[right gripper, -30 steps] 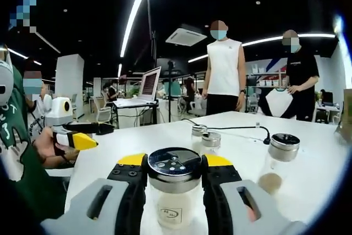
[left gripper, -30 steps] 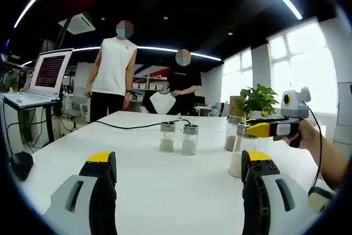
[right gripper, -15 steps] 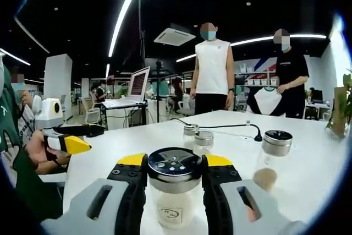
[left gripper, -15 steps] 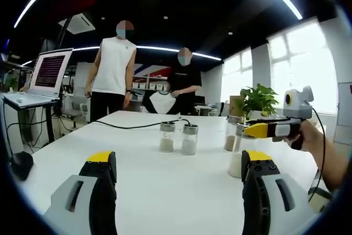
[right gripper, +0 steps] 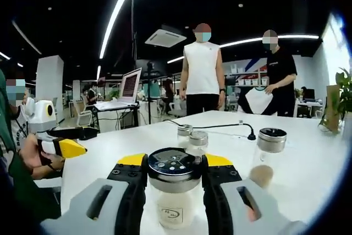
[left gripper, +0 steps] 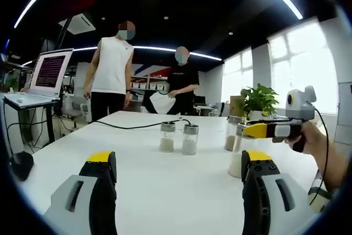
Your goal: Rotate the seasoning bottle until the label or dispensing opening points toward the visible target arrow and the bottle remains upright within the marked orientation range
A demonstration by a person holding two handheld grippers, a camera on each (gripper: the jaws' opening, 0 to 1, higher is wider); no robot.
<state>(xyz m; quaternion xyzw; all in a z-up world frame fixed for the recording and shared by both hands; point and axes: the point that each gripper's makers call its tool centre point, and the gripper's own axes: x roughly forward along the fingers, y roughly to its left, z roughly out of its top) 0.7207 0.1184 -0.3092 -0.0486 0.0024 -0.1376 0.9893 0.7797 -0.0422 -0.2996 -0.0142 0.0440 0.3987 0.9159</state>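
Jaws of the right gripper (right gripper: 175, 175) are clenched on the seasoning bottle (right gripper: 175, 191), held upright above the surface (right gripper: 308, 163); the left gripper (left gripper: 179, 191) is held released. Tilting during rotation could spill contents or strike the jar (right gripper: 268, 155) beside the bottle.

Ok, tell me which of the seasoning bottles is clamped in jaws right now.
The white-filled bottle between the right gripper jaws, nearest that camera. The other three stand free on the table beyond it.
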